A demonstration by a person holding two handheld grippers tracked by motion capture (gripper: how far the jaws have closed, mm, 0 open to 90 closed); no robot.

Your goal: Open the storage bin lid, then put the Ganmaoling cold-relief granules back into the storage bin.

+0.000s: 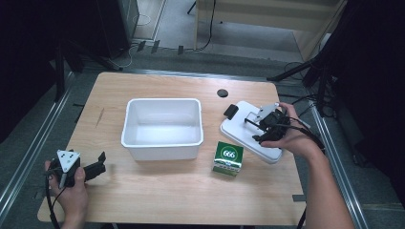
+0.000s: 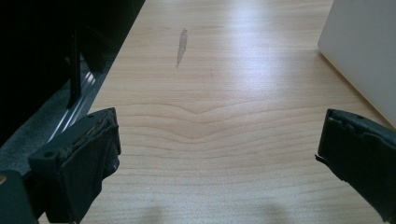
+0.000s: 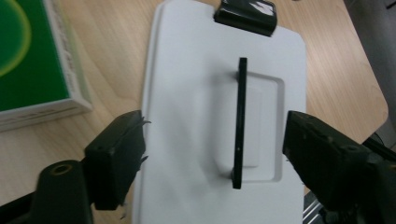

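A pale wood bench (image 1: 157, 191) is ringed by grey floor (image 1: 239, 28); both hand-held grippers, left (image 1: 98, 164) and right (image 1: 253, 130), are spread wide.

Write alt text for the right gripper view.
A white lid with an upright black handle lies flat on a wooden table, the right gripper open above it with one black finger on each side of the handle. A green box sits at upper left.

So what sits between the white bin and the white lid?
In the high view, a green box stands between the white bin and the white lid, nearer the person.
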